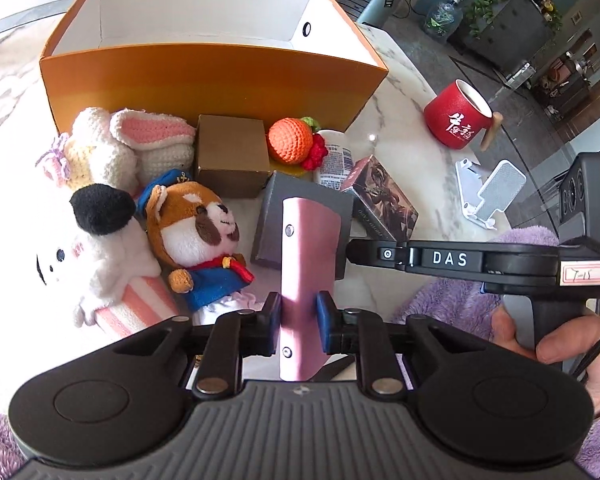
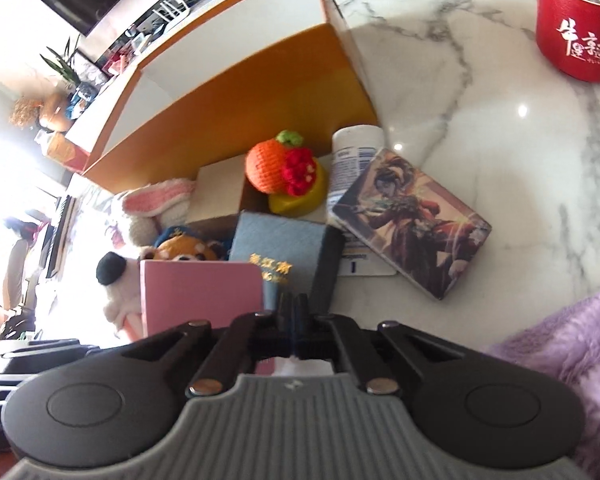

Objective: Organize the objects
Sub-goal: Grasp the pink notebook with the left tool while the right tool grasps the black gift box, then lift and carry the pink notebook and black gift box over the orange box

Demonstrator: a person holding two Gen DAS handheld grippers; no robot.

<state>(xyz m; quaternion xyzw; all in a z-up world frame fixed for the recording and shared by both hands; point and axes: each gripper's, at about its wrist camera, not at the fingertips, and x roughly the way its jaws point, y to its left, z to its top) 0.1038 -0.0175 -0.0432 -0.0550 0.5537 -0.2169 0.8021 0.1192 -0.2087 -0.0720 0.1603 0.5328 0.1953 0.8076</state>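
Pinching a pink case [image 1: 304, 280] edge-on between its blue pads [image 1: 327, 322], the left gripper [image 1: 299, 322] holds the thing upright and off the table, a grip that looks chosen so the flat piece can be carried over a wall and dropped in narrow side first. Beside it the right gripper [image 1: 350, 250] reaches in from the right with its jaws fully closed against the far edge of the same pink case; in the right wrist view its fingers [image 2: 296, 312] are pressed together with nothing visibly between them, so whether it steadies the case or merely touches it I cannot tell. Just beyond lies a grey box [image 1: 300, 216], with a picture-printed card box [image 1: 384, 200] resting partly over a white bottle [image 1: 334, 160] to its right. Farther out sit a brown carton [image 1: 232, 154], a crocheted orange [image 1: 290, 140], a fox plush [image 1: 204, 240] and a crocheted rabbit [image 1: 128, 148], all crowded against the near wall of the orange bin [image 1: 204, 80], which stands open and seems empty, most likely the destination. A red mug [image 1: 456, 114] stands well apart on the marble table [image 1: 412, 92], probably not part of the sorting.
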